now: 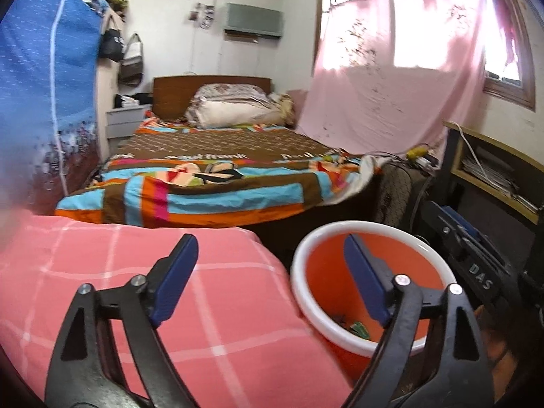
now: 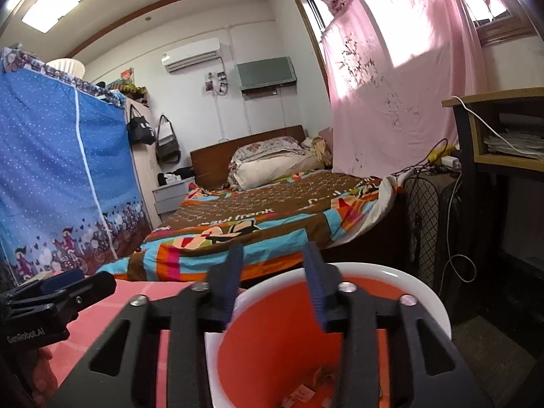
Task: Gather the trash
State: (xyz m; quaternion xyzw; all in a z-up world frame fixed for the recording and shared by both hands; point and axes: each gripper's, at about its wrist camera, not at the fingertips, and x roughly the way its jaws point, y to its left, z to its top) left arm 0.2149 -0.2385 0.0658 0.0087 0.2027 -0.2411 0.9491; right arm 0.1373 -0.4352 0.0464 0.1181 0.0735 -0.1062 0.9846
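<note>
- Orange plastic forms the trash bin (image 2: 295,350), which has a white rim and stands on the floor just beside a pink checked quilt (image 1: 142,282).
- Small scraps of trash (image 2: 302,392) lie at the bottom of the bin; in the left wrist view a green scrap (image 1: 359,328) shows there too.
- The right gripper (image 2: 273,285) hovers over the bin's mouth, its blue-padded jaws partly spread with nothing between them.
- The left gripper (image 1: 272,272) sits over the quilt's edge and the bin's rim, jaws spread wide and empty.
- Beyond them a bed carries a striped, colourful bedspread (image 1: 210,183) and a pillow (image 1: 234,108).
- A blue fabric wardrobe (image 2: 57,156) stands on the left; a pink curtain (image 2: 391,95) hangs on the right.
</note>
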